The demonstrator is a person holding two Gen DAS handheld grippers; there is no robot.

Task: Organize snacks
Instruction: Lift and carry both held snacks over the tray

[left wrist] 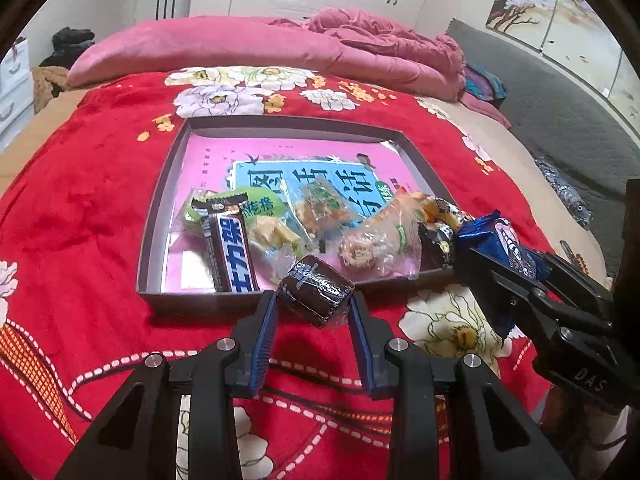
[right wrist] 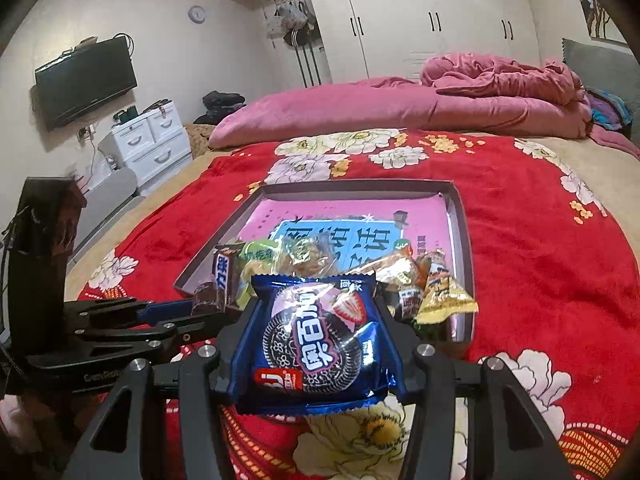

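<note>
My left gripper (left wrist: 314, 312): black angular frame with triangular cut-outs, round silver screws at the joints, blue ribbed pads lining the jaws. My right gripper (right wrist: 320, 344): same black build, same silver screws and blue pads; pale lettering is stamped on its side.

The right gripper (right wrist: 320, 344) clamps a blue cookie packet (right wrist: 316, 344) between its fingers. Just beyond it sits the snack tray (right wrist: 460, 216); off to its left, the left gripper (right wrist: 200, 304) pinches a dark brown sweet (right wrist: 206, 298).
</note>
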